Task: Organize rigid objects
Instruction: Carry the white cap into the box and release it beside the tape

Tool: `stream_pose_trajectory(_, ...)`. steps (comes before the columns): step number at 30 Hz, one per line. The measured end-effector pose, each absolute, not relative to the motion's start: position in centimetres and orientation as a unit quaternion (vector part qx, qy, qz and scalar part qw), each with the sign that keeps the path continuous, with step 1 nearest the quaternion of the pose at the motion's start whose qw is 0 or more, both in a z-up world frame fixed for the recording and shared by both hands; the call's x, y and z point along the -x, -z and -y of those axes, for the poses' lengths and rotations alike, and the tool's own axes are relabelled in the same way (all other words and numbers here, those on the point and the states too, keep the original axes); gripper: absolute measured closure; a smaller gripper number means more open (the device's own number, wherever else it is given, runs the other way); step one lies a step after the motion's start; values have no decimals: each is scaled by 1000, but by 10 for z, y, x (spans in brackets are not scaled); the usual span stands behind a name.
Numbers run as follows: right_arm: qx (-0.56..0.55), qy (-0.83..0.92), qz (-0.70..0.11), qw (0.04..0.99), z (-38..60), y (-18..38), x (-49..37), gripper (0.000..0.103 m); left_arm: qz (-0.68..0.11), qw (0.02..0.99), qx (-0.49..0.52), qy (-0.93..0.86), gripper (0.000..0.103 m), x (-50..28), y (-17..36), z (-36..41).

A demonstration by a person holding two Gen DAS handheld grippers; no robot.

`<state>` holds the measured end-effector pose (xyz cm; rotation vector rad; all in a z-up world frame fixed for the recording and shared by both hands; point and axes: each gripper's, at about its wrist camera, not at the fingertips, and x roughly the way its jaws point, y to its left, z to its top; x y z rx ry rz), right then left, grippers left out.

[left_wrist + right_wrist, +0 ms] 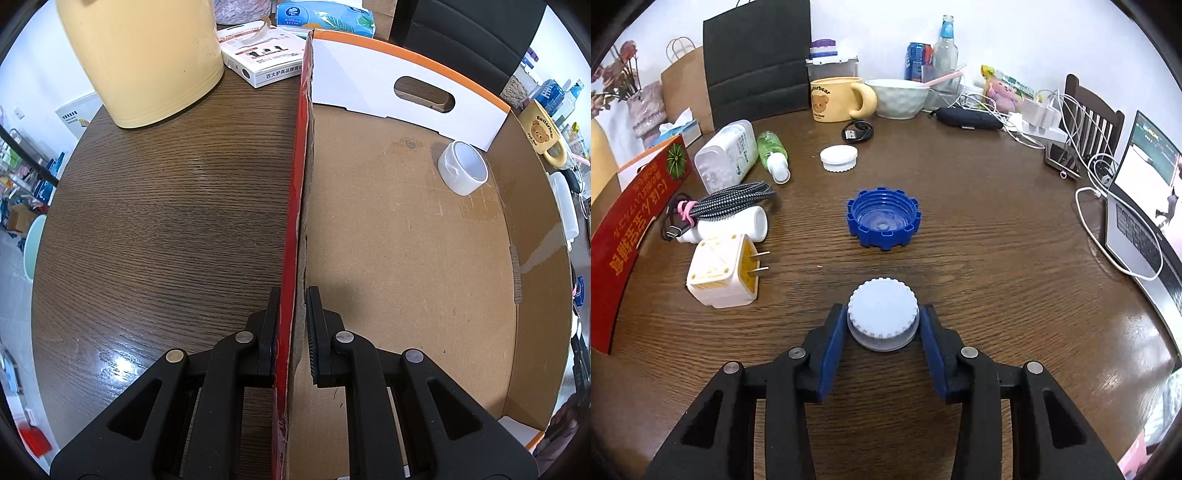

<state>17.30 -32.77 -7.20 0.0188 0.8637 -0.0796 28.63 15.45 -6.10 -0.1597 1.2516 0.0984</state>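
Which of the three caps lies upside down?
The blue cap, mid-table: its threaded hollow faces up. Both white caps sit closed side up.

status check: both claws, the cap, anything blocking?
Left claw shut on cardboard box wall. Right claw shut on pale ribbed cap, cap on table. Blue cap sits ahead, apart. Box holds tape roll.

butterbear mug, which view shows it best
The right wrist view: the butterbear mug stands whole and upright on the table at the back, bear print and handle facing the camera. The left wrist view catches it only small and warped at the right edge, past the cardboard box wall, partly cut off.
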Motion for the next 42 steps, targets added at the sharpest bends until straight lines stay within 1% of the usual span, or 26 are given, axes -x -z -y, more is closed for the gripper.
stream_pose_trajectory(10,9,11,-364,931,295,34,-176,59,-585,806,75,-45,94,-286,61,-155)
stream_pose_trajectory(23,40,-64,-318,945,221,8,-219,59,-585,807,76,-44,94,-285,61,-155)
stream_pose_trajectory(32,92,-116,-287,946,153,-16,-251,59,-584,807,77,-41,94,-285,60,-155)
stream_pose_trajectory(37,123,-162,-275,940,99,-28,-264,59,-584,807,79,-40,94,-284,61,-156)
stream_pose_trajectory(42,153,-197,-277,928,52,-29,-276,59,-584,807,80,-39,94,-284,60,-159)
